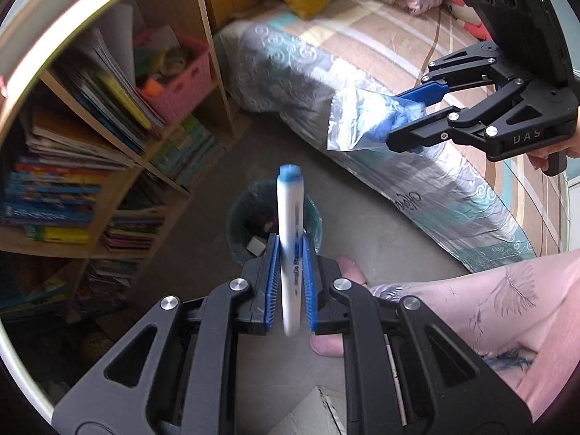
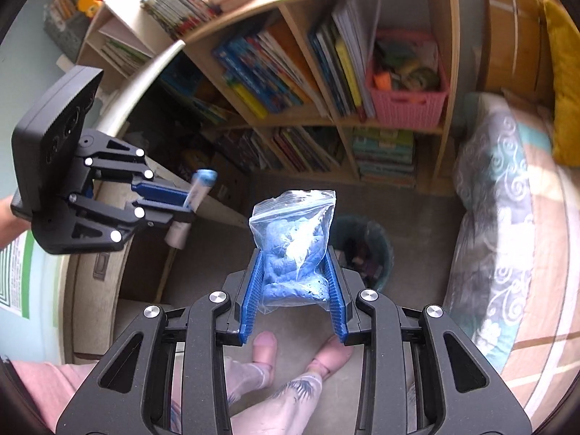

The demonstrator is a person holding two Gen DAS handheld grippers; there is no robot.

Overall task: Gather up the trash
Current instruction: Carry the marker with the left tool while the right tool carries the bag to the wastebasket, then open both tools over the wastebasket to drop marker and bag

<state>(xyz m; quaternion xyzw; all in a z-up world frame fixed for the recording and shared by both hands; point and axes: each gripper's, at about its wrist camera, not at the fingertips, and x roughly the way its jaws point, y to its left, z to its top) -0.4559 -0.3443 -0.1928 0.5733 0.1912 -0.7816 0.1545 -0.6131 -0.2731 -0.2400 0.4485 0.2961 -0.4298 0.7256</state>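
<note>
We had bare floor [image 1: 380, 217] round the bin [image 1: 237, 224], shelf [image 1: 119, 152] & bed [image 1: 362, 72] flanking; left gripper [image 1: 290, 290] clamped a marker [image 1: 289, 232], right gripper [image 2: 293, 290] a bag [image 2: 293, 246].

Soft daylight falls on the bed [image 1: 398, 58], brightest across its striped cover, while the floor beside the bed and the lower bookshelf [image 1: 90, 188] compartments lie in dull shade. Both fisheye views bend the bookshelf [image 2: 326, 83] boards into arcs and end in a dark rim. Motion blur smears the book spines; the black linkages close to the lens stay sharp. Glare whitens the clear bag [image 2: 293, 246].
</note>
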